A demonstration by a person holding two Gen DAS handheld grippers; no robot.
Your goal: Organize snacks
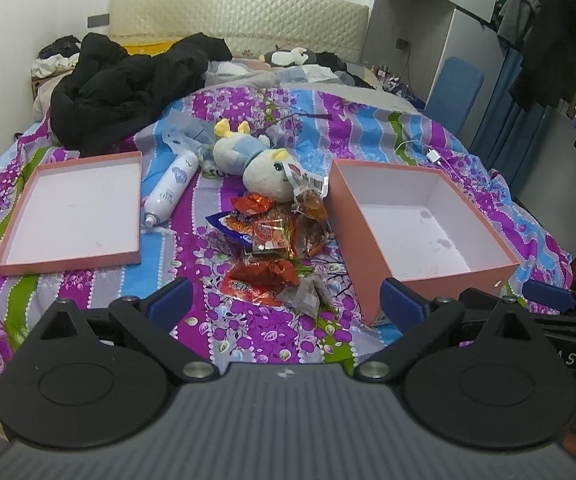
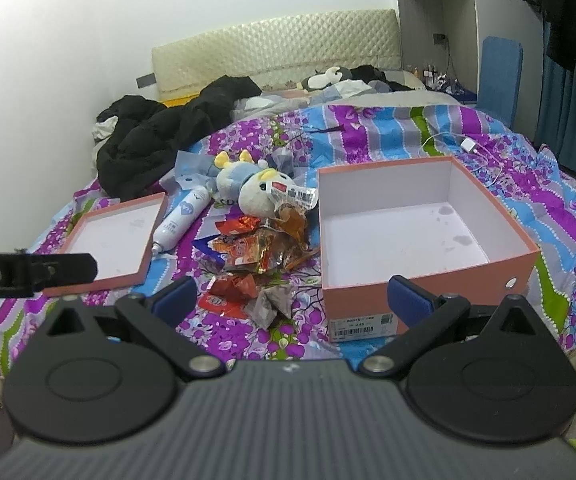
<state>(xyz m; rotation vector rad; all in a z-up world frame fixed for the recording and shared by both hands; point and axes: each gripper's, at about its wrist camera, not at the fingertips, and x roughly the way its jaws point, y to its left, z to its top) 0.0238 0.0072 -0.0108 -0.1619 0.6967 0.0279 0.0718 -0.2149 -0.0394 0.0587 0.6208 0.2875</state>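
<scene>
Left gripper (image 1: 284, 300): fingers spread wide apart, nothing between; right gripper (image 2: 291, 296): same, apart, holding nothing. Landmark = snack pile (image 1: 276, 240), red/orange wrappers heaped on floral bedspread (image 1: 248, 336), long axis running near-to-far, btwn grippers & plush toy (image 1: 256, 160). Nearest red packet (image 1: 260, 280) lies crosswise. Right of pile: open pink box (image 1: 419, 216), touching its edge. Left of pile: box lid (image 1: 72, 212), white spray bottle (image 1: 172, 188) angled beside. Beyond pile: black jacket (image 1: 128, 84), padded headboard (image 1: 240, 16), wardrobe far right.
</scene>
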